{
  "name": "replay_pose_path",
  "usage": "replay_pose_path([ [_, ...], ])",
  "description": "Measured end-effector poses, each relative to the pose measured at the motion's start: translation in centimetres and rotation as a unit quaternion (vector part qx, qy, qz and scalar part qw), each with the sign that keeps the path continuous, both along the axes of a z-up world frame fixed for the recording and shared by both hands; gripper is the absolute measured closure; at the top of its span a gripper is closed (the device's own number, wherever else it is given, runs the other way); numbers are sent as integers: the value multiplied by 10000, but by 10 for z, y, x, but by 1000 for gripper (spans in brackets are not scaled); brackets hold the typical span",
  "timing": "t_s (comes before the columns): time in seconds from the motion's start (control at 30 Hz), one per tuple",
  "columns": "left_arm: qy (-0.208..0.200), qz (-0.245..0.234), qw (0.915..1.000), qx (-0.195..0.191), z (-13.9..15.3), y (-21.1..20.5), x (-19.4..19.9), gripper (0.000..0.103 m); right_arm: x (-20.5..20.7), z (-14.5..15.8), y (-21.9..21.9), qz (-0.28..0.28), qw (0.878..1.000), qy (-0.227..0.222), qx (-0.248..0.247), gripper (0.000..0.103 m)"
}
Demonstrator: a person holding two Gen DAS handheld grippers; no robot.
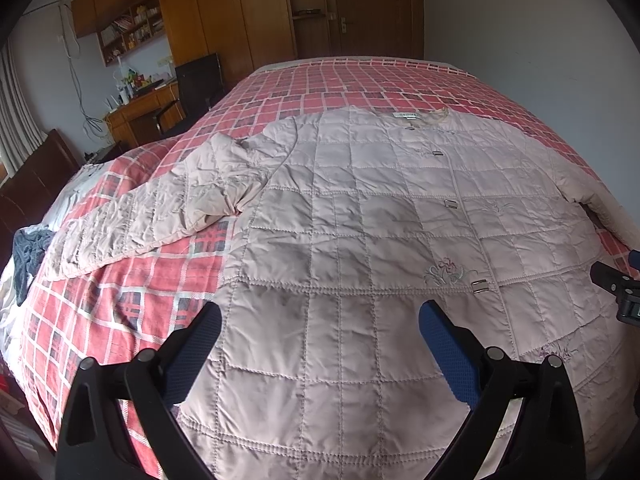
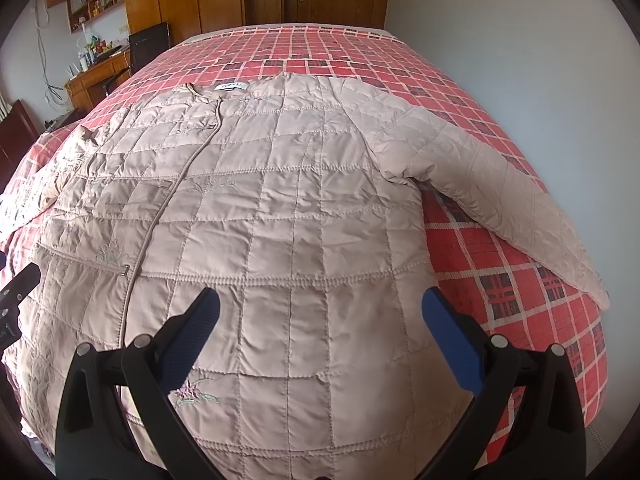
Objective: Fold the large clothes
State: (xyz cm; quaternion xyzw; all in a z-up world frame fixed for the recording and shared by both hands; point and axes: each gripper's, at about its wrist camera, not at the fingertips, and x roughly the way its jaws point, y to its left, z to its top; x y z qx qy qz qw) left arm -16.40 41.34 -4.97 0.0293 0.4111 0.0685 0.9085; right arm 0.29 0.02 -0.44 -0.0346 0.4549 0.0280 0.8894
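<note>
Tongs come first, nearest of all: the left tongs (image 1: 320,320) hang spread wide over the left half of the jacket's hem with nothing between the blue pads, and the right tongs (image 2: 320,304) hang just as wide and just as empty over the right half. Under both lies the quilted jacket (image 1: 360,220), pale pink-beige, spread flat and face up on the bed (image 1: 132,280), hem toward the near edge and collar away. Its front is closed down the middle by a row of small metal clasps (image 1: 479,286), with embroidered flowers (image 1: 446,270) stitched beside the lowest one. On the left, the left sleeve (image 1: 160,216) is rumpled and bunched at the shoulder, trailing out toward the near left over the red plaid bedcover. On the right, the right sleeve (image 2: 492,196) lies smoother, angled out and down toward the right edge of the bed. A dark grey cloth (image 1: 26,256) sits crumpled at the far left edge of the mattress. Farther on, past the collar and its white label (image 2: 231,86), the bedcover runs bare. Beyond the bed stand a wooden desk (image 1: 140,110) with a dark chair (image 1: 198,80) on the left, and wooden wardrobes (image 1: 248,12) across the back wall.
</note>
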Motion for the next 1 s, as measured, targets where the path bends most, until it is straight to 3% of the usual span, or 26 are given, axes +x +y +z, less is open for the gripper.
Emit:
replay_pose_path([
  [1.0,-26,9,10000,28,2,-2,1,4,1,-1,1,22,10000,-4,-24,3],
])
